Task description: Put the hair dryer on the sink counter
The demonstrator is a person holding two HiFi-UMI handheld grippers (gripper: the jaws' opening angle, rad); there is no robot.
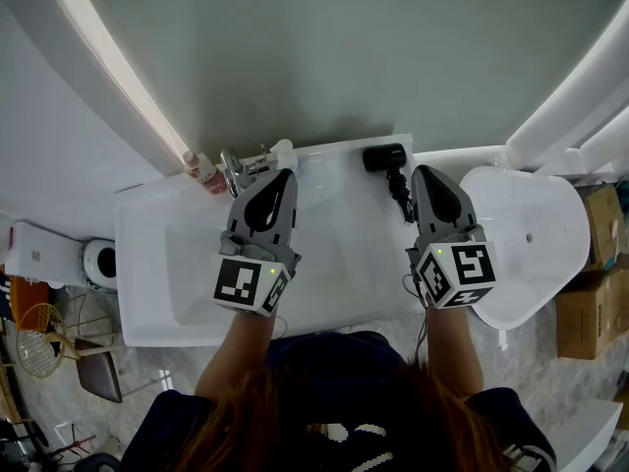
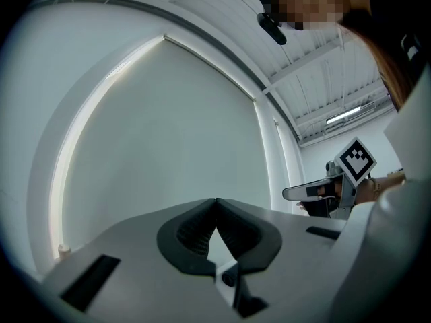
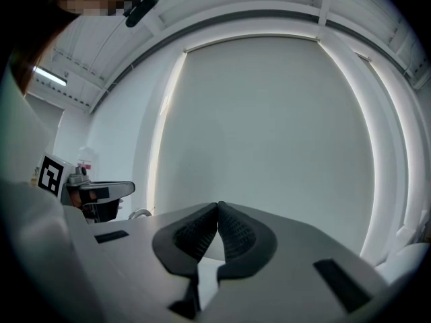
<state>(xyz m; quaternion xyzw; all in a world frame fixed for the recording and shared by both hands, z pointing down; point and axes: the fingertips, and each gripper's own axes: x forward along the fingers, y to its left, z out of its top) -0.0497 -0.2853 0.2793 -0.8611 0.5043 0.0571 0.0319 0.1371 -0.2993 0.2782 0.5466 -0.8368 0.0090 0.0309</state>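
A black hair dryer [image 1: 384, 156] lies on the back edge of the white sink counter [image 1: 334, 293], its dark cord [image 1: 401, 201] trailing toward me. My right gripper [image 1: 420, 171] hovers just right of the dryer, jaws shut and empty. My left gripper [image 1: 287, 173] is over the basin near the faucet, also shut with nothing in it. In the left gripper view the pads [image 2: 202, 224] meet at the tip, facing the arched mirror. The right gripper view shows its pads [image 3: 236, 231] pressed together the same way. Neither gripper view shows the dryer.
A chrome faucet [image 1: 239, 171] and a small bottle [image 1: 202, 172] stand at the counter's back left. A white rounded fixture [image 1: 526, 249] sits to the right, with cardboard boxes [image 1: 598, 226] beyond it. The arched mirror [image 1: 334, 47] with lit edges rises behind the counter.
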